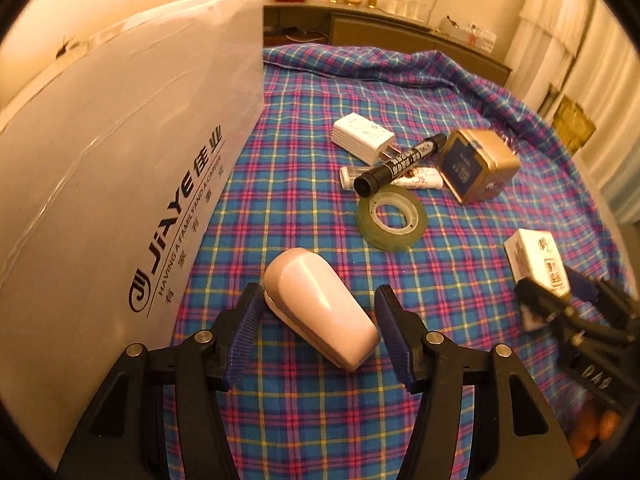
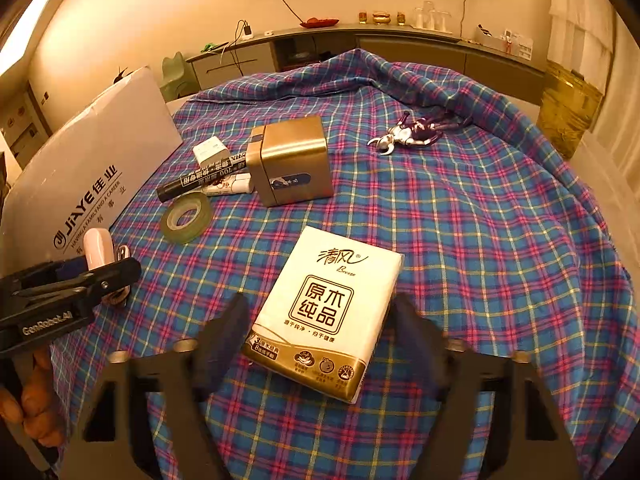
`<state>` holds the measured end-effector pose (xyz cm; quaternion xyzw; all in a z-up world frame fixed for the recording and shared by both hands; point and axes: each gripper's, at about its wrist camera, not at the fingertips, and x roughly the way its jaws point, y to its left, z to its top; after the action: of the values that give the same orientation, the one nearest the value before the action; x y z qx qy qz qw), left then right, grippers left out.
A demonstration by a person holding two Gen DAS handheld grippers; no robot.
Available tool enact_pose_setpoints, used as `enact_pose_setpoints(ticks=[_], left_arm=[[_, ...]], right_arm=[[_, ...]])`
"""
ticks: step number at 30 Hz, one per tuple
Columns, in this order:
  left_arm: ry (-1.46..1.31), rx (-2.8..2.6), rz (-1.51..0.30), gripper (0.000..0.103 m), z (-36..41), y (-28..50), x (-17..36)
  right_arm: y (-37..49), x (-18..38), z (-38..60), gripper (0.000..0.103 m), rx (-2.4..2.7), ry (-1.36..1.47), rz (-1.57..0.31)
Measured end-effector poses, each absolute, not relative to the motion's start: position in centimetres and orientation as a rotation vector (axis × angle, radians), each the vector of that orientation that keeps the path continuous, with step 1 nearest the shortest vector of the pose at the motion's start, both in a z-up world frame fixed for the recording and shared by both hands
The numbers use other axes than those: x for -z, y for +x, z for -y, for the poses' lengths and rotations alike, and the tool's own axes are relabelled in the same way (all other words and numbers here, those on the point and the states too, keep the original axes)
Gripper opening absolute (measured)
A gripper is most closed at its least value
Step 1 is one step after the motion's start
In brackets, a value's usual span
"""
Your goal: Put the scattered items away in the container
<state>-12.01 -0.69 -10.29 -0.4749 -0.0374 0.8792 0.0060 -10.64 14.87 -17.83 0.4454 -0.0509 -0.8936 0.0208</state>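
Note:
My left gripper is open around a pink rounded case lying on the plaid cloth; its fingers stand on both sides, not pressing it. My right gripper is open around a white and gold tissue pack, which also shows in the left wrist view. A white JIAYE box stands at the left. Beyond lie a tape roll, a black marker, a white charger, a small white tube and a gold tin.
A purple and silver toy figure lies at the far side of the cloth. A low cabinet runs along the back wall. The cloth is rumpled at the far edge.

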Motion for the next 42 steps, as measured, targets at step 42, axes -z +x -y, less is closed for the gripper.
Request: enact_pose_setpoints(ticks=[42], left_arm=[[-1.41, -2.652, 0.09, 0.027, -0.4, -10.3, 9.9]], right_arm=[[-9.3, 16.8, -15.0, 0.053, 2.677, 1.312, 0.391]])
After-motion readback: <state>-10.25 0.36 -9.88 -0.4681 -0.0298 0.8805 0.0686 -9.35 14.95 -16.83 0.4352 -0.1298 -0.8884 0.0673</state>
